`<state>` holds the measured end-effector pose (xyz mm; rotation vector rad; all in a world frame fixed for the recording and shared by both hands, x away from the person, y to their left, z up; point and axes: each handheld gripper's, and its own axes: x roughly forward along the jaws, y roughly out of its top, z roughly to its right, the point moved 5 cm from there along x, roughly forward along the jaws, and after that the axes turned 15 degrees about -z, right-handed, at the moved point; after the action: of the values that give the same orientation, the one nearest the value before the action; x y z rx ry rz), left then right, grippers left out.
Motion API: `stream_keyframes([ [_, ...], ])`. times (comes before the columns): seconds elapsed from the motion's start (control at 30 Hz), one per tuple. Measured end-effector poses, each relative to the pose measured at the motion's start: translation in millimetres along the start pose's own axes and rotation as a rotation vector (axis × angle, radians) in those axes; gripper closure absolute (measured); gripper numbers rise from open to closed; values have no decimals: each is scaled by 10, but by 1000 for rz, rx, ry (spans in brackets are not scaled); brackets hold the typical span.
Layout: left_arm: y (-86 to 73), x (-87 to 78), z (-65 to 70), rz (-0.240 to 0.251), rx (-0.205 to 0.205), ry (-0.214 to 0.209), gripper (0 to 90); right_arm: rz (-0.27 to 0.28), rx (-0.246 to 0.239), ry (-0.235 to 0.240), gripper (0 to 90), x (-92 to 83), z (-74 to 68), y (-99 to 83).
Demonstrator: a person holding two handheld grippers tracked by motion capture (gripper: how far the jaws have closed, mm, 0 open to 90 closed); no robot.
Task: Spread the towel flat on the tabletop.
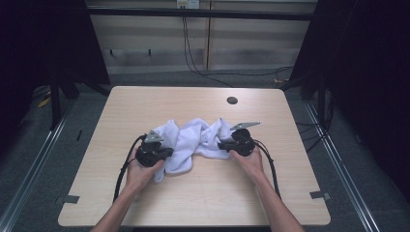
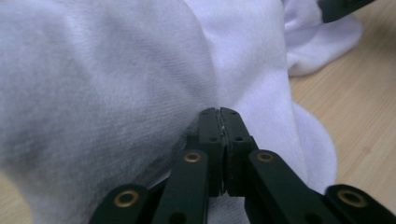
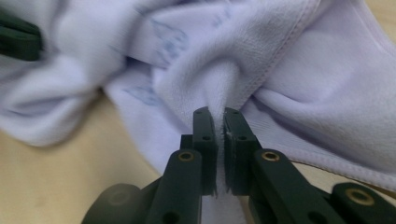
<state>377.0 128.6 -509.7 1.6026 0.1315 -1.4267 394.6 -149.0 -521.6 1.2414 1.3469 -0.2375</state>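
Observation:
A crumpled white towel (image 1: 193, 140) lies in the middle of the wooden table (image 1: 145, 101). My left gripper (image 1: 162, 153) is at its left end; in the left gripper view its jaws are pressed together on a fold of the towel (image 2: 140, 84), left gripper (image 2: 219, 112). My right gripper (image 1: 223, 144) is at the right end. There the jaws pinch a ridge of the towel (image 3: 261, 51) beside a stitched hem, right gripper (image 3: 219, 114). Both grippers rest low on the table, held by a person's hands.
A dark round hole (image 1: 232, 100) sits in the table near its far right side. Black cables (image 1: 268, 159) trail from both grippers toward the near edge. Dark frame posts and floor rails surround the table.

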Motion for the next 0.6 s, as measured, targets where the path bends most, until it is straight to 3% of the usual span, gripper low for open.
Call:
stream_keyframes([
  [0.03, 10, -47, -15, 24, -26, -24, 900, 30, -2, 19, 863, -92, -24, 16],
  [0.07, 10, -47, -15, 24, -26, -24, 900, 30, -2, 19, 863, -92, -24, 16],
  [0.1, 34, -112, -26, 53, -31, -19, 900, 66, 2, 37, 866, -202, -41, 40],
  [0.13, 48, -144, -18, 59, -26, -34, 900, 128, 6, 57, 868, -465, -53, 101],
  [0.17, 48, -144, -18, 59, -26, -34, 900, 144, 4, 50, 869, -552, -55, 120],
  [0.23, 42, -105, -14, 50, -63, -28, 800, 186, -8, 36, 869, -770, -44, 174],
  [0.3, 44, -64, 39, 36, -52, -33, 696, 222, -12, 19, 869, -978, -14, 229],
  [0.37, 99, -109, 132, 83, -37, -81, 618, 249, -12, 10, 869, -1153, 14, 279],
  [0.4, 99, -109, 132, 83, -37, -81, 601, 249, -12, 10, 869, -1153, 14, 279],
  [0.43, 187, -181, 234, 121, -2, -115, 579, 271, -6, 9, 869, -1282, 41, 321],
  [0.6, 334, -146, 370, 139, -5, -149, 426, 283, 13, 3, 868, -1336, 81, 328],
])
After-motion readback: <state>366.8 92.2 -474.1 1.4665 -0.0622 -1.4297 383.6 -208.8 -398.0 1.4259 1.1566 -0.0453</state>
